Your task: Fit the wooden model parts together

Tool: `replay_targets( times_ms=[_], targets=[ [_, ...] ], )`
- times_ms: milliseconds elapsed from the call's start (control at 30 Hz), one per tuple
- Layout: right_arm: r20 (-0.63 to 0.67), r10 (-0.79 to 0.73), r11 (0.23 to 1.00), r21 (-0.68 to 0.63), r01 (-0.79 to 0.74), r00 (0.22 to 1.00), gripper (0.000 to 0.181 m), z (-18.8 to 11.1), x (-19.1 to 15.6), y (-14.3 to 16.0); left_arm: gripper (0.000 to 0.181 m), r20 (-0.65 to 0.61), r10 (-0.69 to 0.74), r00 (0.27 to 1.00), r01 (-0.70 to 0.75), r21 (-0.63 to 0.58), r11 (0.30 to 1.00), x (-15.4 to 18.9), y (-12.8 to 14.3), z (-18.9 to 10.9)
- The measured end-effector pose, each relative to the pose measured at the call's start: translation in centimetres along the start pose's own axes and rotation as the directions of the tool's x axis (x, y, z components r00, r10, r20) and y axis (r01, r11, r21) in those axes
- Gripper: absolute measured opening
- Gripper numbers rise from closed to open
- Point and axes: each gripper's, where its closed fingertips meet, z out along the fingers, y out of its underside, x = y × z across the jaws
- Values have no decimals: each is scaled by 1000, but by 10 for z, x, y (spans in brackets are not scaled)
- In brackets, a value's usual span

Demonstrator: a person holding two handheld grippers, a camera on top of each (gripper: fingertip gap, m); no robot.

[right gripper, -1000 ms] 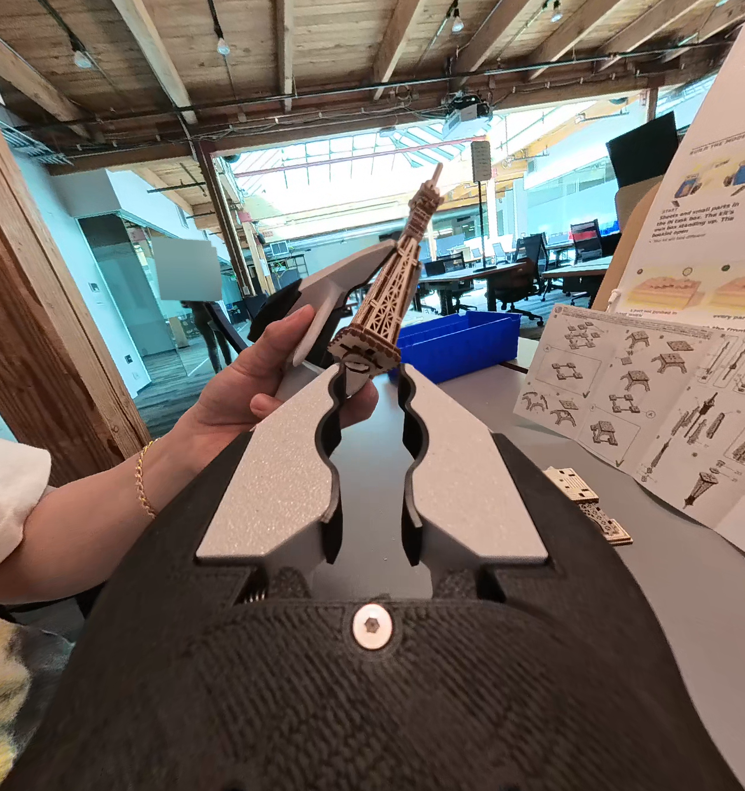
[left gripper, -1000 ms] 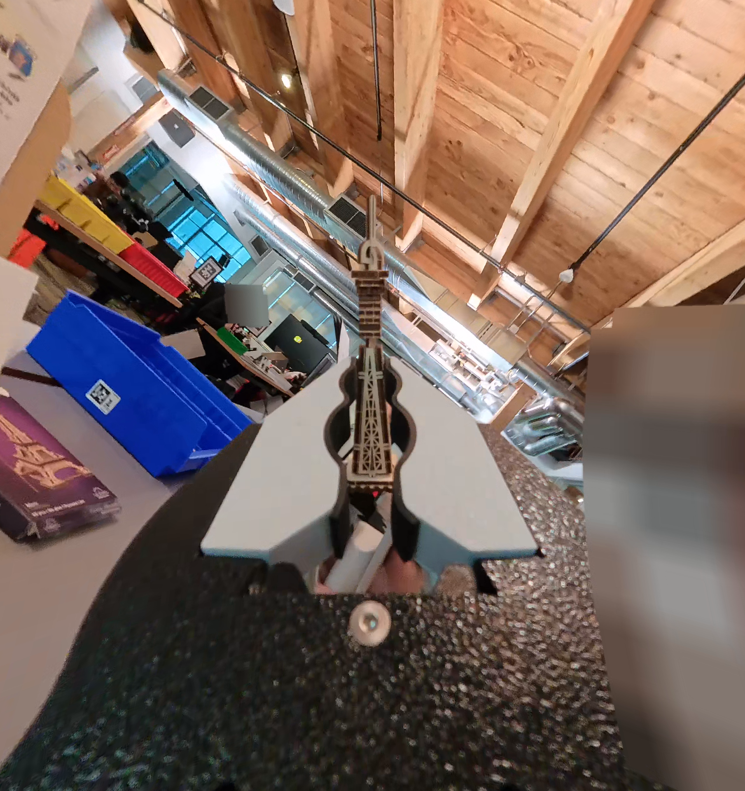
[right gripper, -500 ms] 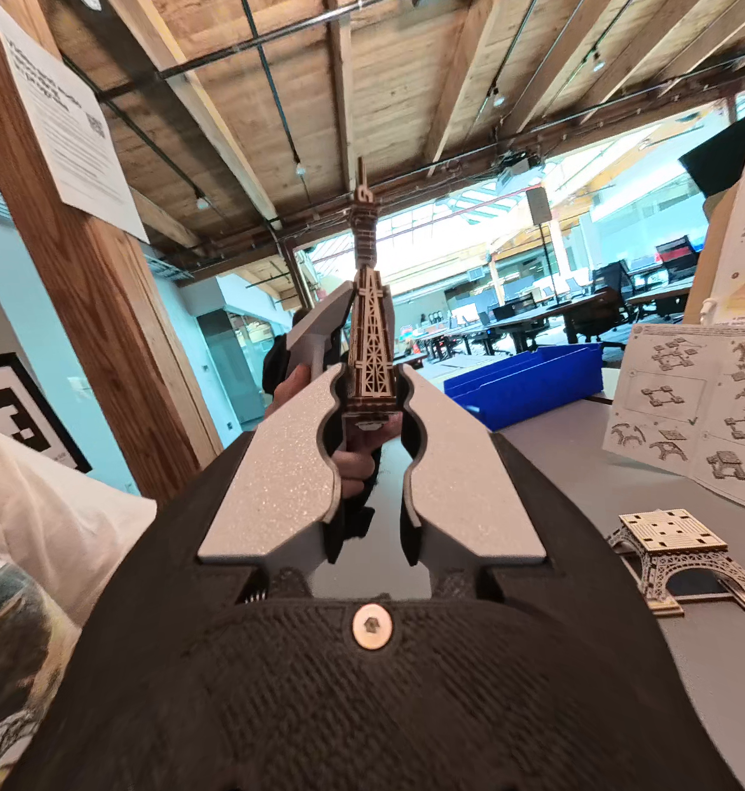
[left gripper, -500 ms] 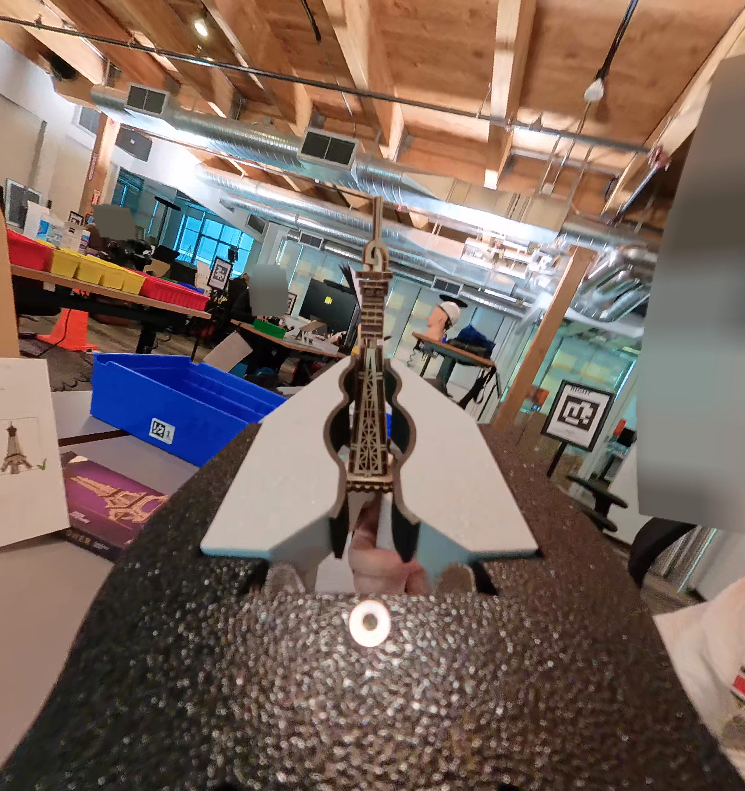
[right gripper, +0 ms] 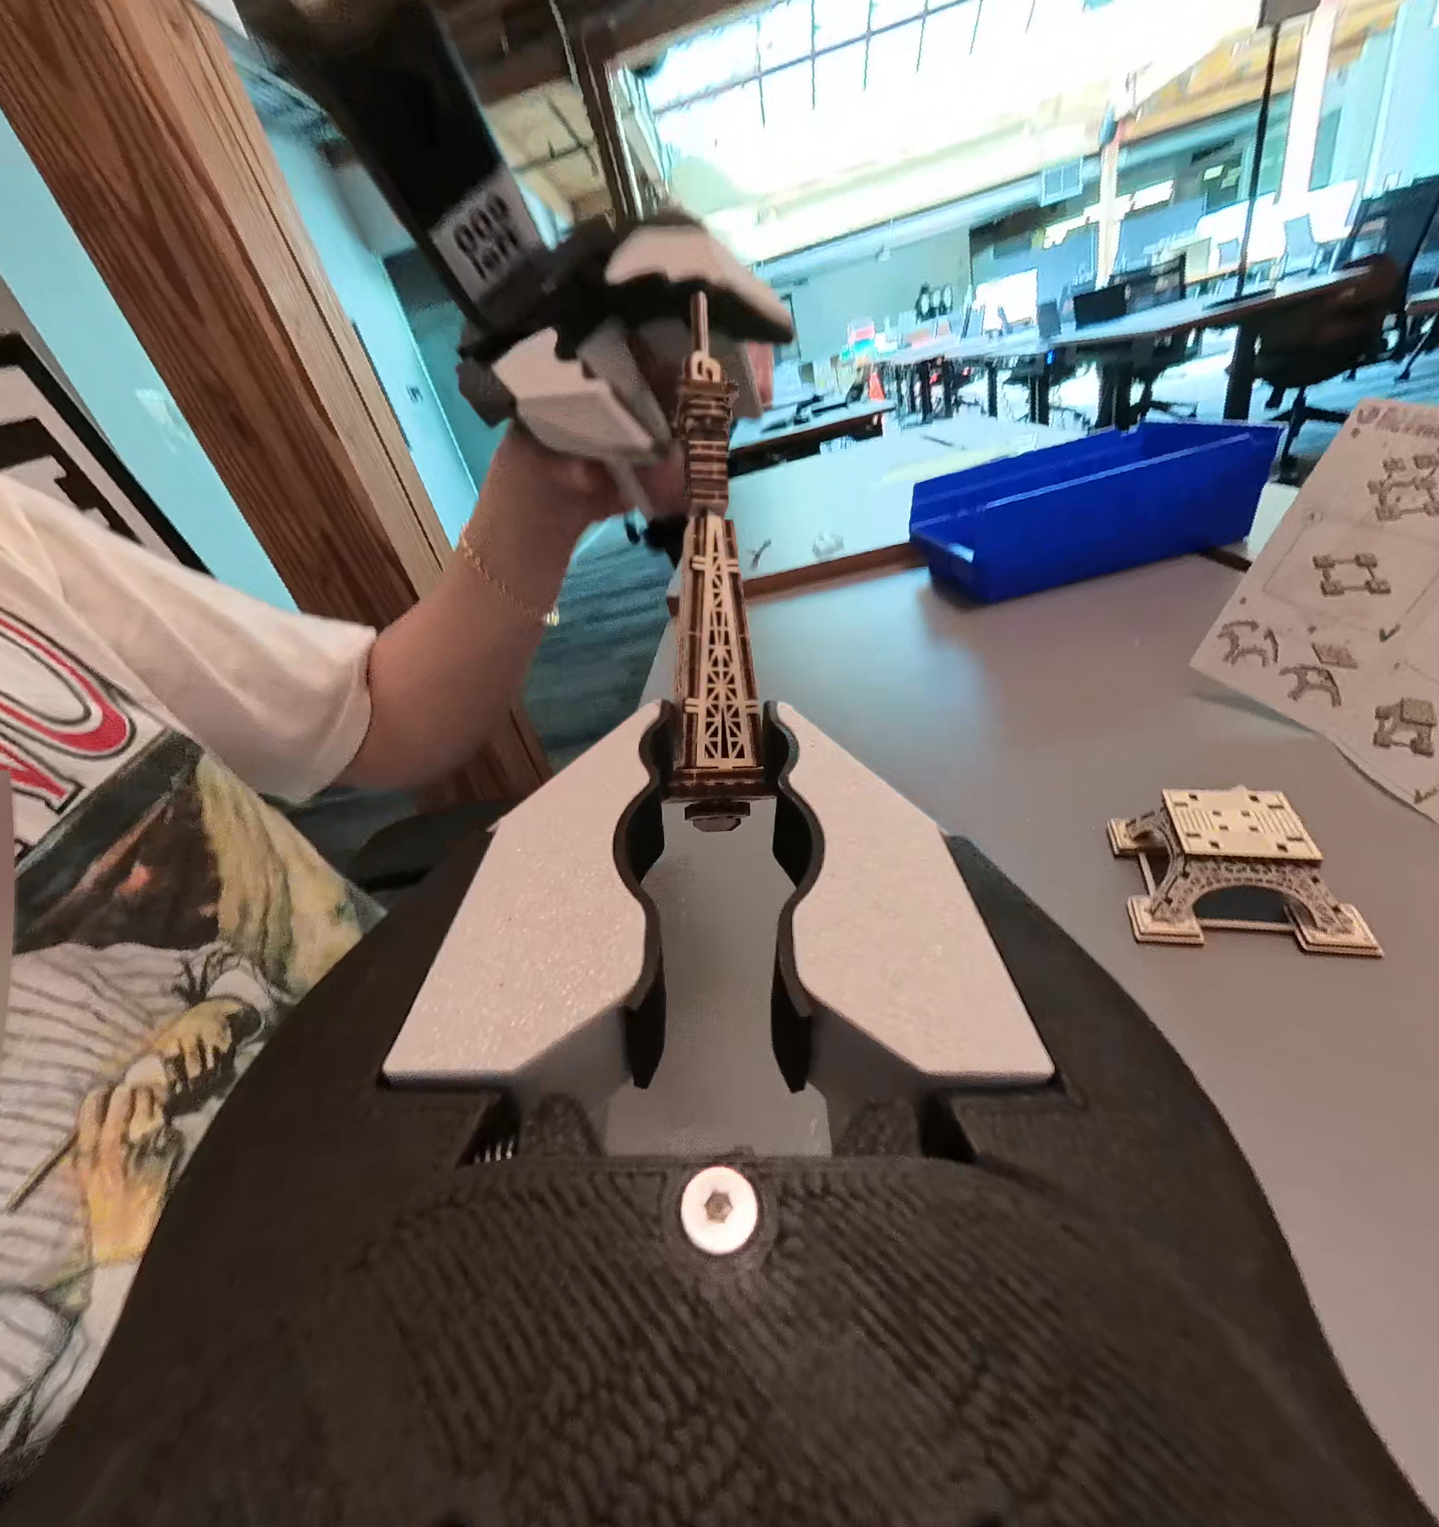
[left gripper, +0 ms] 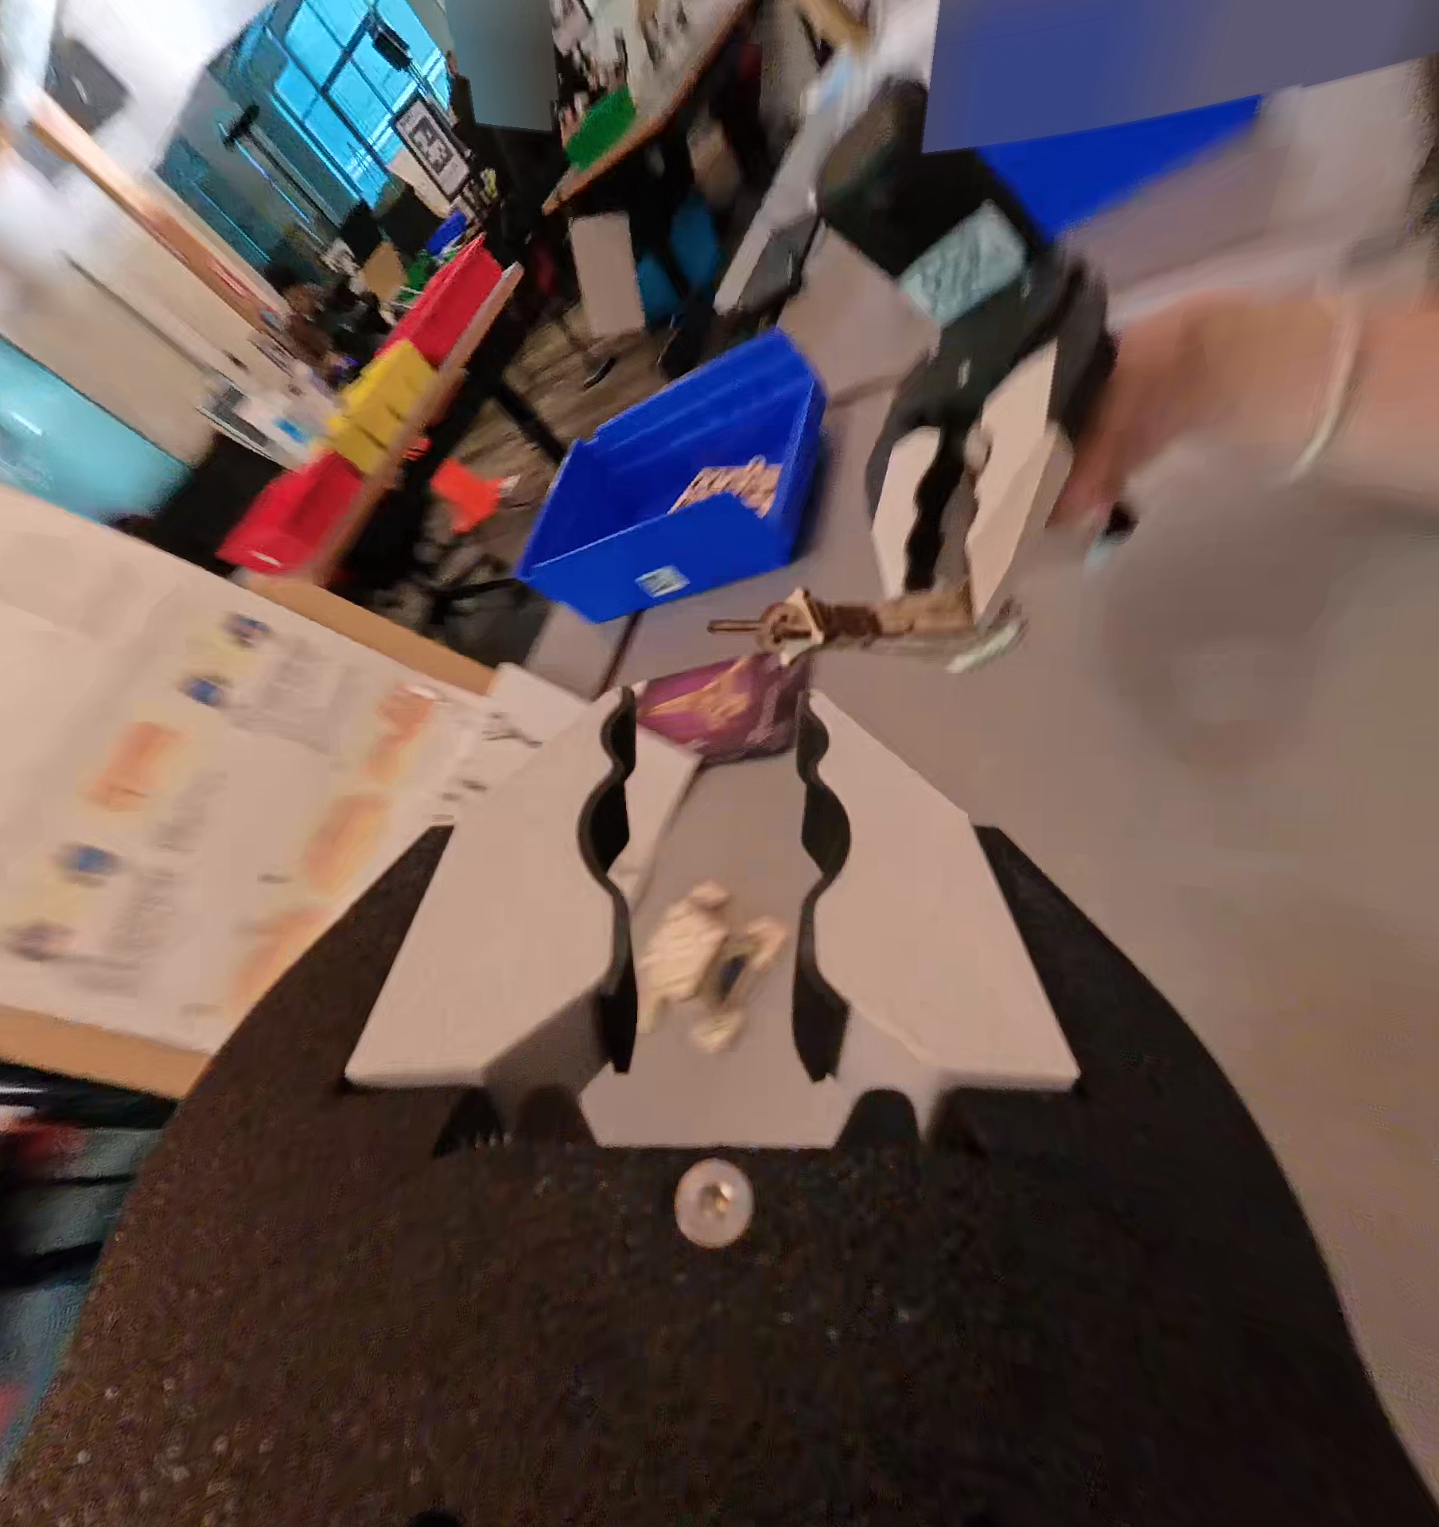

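Note:
In the right wrist view my right gripper (right gripper: 716, 723) is shut on the wide lower end of the wooden tower spire (right gripper: 712, 628); both pads press its sides and it points up and away. The wooden tower base (right gripper: 1245, 868) with arches stands on the grey table (right gripper: 988, 702) to the right. My left gripper (right gripper: 617, 372) shows blurred behind the spire's tip, clear of it. In the left wrist view my left gripper (left gripper: 716, 711) is open and empty above the table; the base (left gripper: 699, 967) shows blurred between its fingers. The right gripper (left gripper: 964, 496) holds the spire (left gripper: 864, 628) farther off.
A blue bin (right gripper: 1096, 504) stands at the table's far side, also in the left wrist view (left gripper: 683, 496). Instruction sheets (right gripper: 1377, 620) lie at the right. A purple box (left gripper: 724, 702) lies ahead of the left gripper. A person's arm (right gripper: 468, 595) and a wooden post (right gripper: 162, 248) are at the left. Spacing between my two grippers at the tips: around 9 centimetres.
My left gripper let go of the spire, opened wide and swung down towards the table. My right gripper closed on the spire's lower end and now holds it alone.

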Motion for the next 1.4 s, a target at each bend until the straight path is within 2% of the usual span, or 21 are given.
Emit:
replay_targets(
  times_ms=[33, 100, 133, 200, 267, 300, 367, 467, 533, 600, 633, 700, 767, 867, 933, 1000, 1067, 1167, 1267, 1333, 1400],
  targets=[
    [8, 8, 1000, -22, -7, 1000, 20, -2, -1, 3, 35, 18, 157, 987, -156, -62, 986, 2, 3, -1],
    [9, 31, 998, -46, -30, 999, 19, -4, 1, 8, 38, 5, 433, 902, -423, -204, 883, 6, 12, 0],
    [2, 40, 998, -53, -40, 999, 19, -5, 3, 9, 45, -9, 552, 834, -534, -264, 803, 7, 15, 1],
    [4, 65, 995, -71, -65, 998, 20, -5, 4, 14, 48, -3, 773, 635, -725, -350, 594, 5, 15, 5],
    [-5, 81, 993, -91, -81, 997, 20, -3, 6, 19, 49, -19, 905, 425, -825, -419, 379, 5, 15, 10],
    [-2, 84, 991, -107, -84, 996, 20, -2, 6, 22, 49, -41, 934, 356, -843, -446, 301, 7, 17, 13],
    [-16, 89, 988, -125, -90, 996, 20, 1, 7, 25, 48, -86, 948, 308, -869, -431, 243, 20, 24, 21],
    [-8, 97, 987, -126, -97, 995, 20, 6, 5, 25, 36, -98, 951, 293, -881, -415, 228, 33, 28, 28],
    [11, 97, 988, -119, -95, 995, 20, 8, 0, 23, 12, -64, 955, 291, -858, -459, 231, 28, 27, 30],
    [5, 90, 991, -103, -89, 996, 20, 8, 0, 19, 10, -29, 940, 340, -835, -470, 287, 27, 29, 32],
    [12, 77, 994, -83, -76, 997, 21, 6, -2, 15, 10, -10, 920, 392, -813, -472, 342, 27, 31, 33],
    [5, 42, 999, -28, -42, 999, 43, 0, -3, 4, 9, 70, 858, 509, -741, -472, 478, 22, 33, 34],
    [-3, -32, 999, 4, 32, 999, 58, -11, -6, -6, 9, 164, 730, 664, -618, -430, 658, 18, 35, 34],
    [-53, -166, 986, 12, 167, 985, 66, -28, -6, -12, 9, 256, 342, 904, -287, -231, 930, 22, 31, 38],
    [-104, -209, 974, 62, 216, 972, 64, -32, -1, -20, 9, 212, 31, 977, -18, -61, 998, 31, 22, 43],
    [-139, -167, 960, 204, 194, 976, 56, -29, 3, -40, 9, 113, -213, 971, 209, 45, 977, 40, 13, 49],
    [-102, -136, 939, 305, 161, 985, 52, -20, -4, -52, 9, -1, -383, 924, 381, 92, 920, 49, 6, 56],
    [-130, -143, 929, 325, 179, 981, 49, -7, -4, -57, 9, -171, -570, 804, 591, 122, 797, 60, -7, 62],
    [-126, -126, 916, 366, 164, 984, 29, -5, -8, -64, 9, -239, -627, 741, 662, 108, 742, 64, -11, 66],
    [-123, -94, 905, 404, 137, 988, 17, -7, -8, -68, 9, -240, -630, 739, 662, 87, 744, 67, -11, 70],
    [-124, -82, 904, 408, 126, 989, 15, -7, -6, -68, 9, -213, -617, 757, 644, 85, 760, 65, -10, 72]
  ],
)
